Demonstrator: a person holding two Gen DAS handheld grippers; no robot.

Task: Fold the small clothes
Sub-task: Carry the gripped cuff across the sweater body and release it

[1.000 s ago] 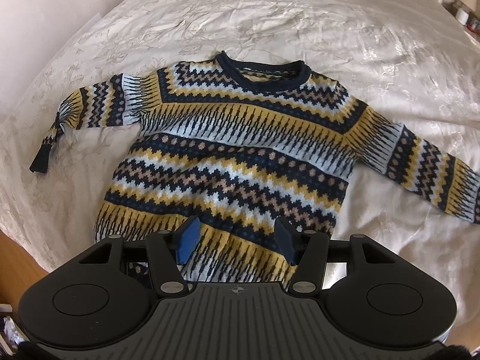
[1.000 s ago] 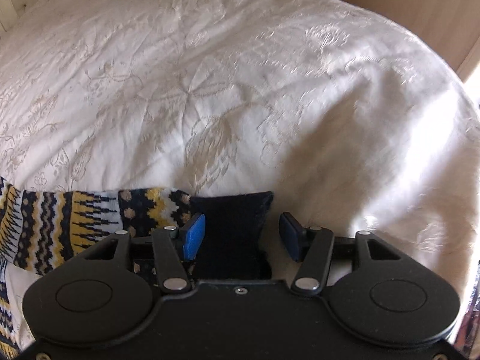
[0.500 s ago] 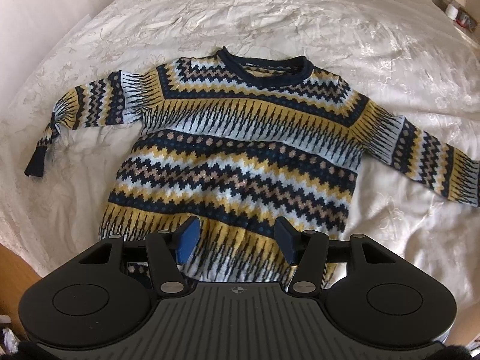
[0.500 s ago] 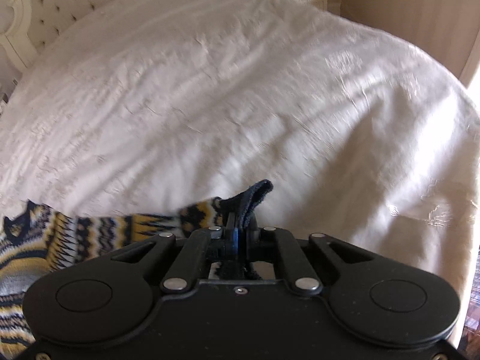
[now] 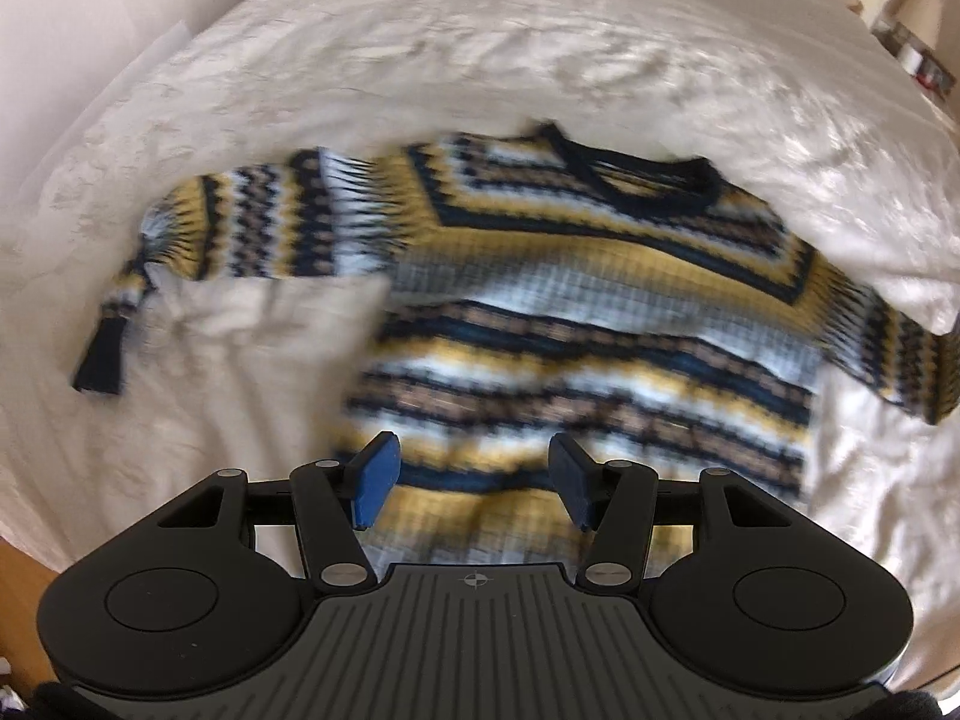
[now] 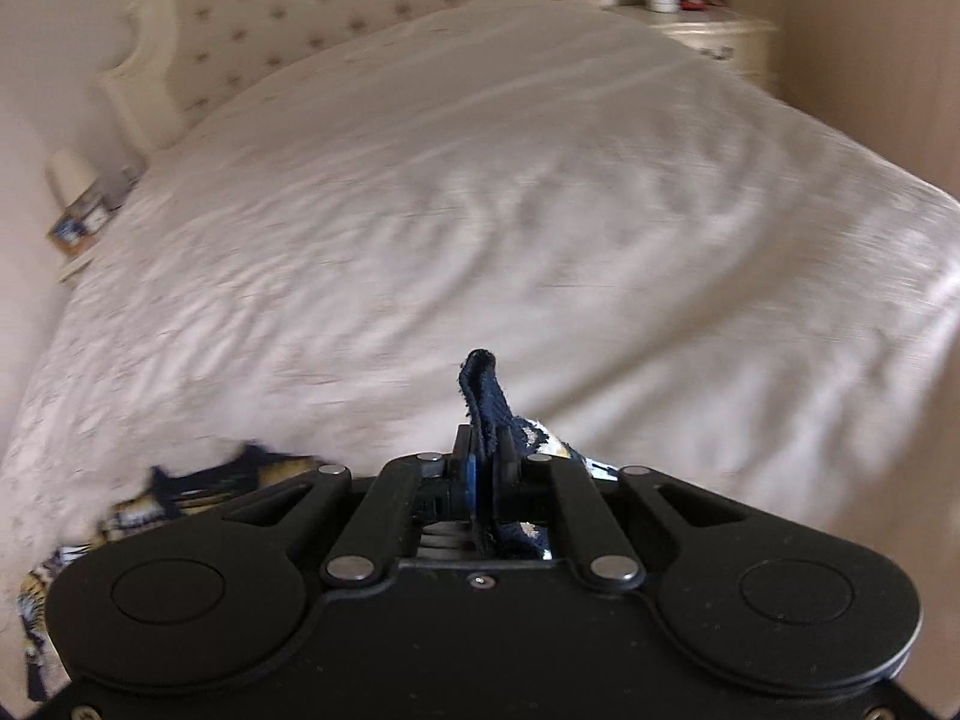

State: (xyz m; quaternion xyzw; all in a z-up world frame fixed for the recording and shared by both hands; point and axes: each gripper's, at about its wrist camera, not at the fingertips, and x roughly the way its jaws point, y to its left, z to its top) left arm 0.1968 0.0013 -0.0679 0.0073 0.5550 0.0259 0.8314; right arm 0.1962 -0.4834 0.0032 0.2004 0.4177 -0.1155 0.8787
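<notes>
A small knitted sweater (image 5: 576,312) with navy, yellow and pale blue zigzag bands lies flat, front up, on the white bedspread (image 5: 480,60). Its left sleeve ends in a navy cuff (image 5: 99,360). My left gripper (image 5: 471,480) is open and empty, hovering over the sweater's hem. My right gripper (image 6: 486,468) is shut on the navy cuff of the right sleeve (image 6: 483,384), lifted off the bed; the sleeve trails back under the gripper. Part of the sweater (image 6: 150,504) shows at the lower left of the right wrist view.
A padded headboard (image 6: 270,18) stands at the far end of the bed. Nightstands with small items stand on both sides of it (image 6: 708,30) (image 6: 78,222). The bed's wooden edge (image 5: 18,594) is at lower left in the left wrist view.
My right gripper shut on the right sleeve's cuff, lifted it off the bed and tilted up. My left gripper stayed open and shifted over the hem.
</notes>
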